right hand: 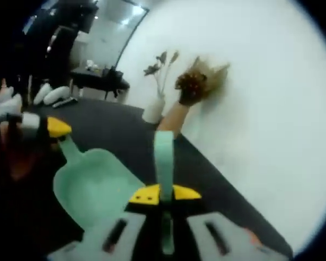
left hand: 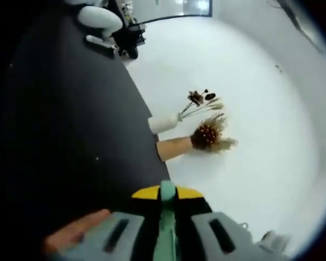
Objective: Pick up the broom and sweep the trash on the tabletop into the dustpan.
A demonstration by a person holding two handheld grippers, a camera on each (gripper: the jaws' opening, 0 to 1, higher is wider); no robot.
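Here the left gripper [left hand: 167,204] is clamped on a mint-green handle [left hand: 167,228] that runs up between its yellow-tipped jaws; in the right gripper view the same gripper [right hand: 50,129] comes in from the left, gripping the handle of the mint-green dustpan [right hand: 92,187], whose scoop hangs over the black table [right hand: 130,144]. The right gripper [right hand: 164,196] is likewise clenched on the green broom handle [right hand: 164,157], which stands up between its jaws. Beyond, at the table's far edge against the white wall [left hand: 250,98], stand a white vase [left hand: 164,123] of dried stems and a tan vase [left hand: 174,148] with a dark, bristly dried bunch. The broom head and the trash cannot be made out.
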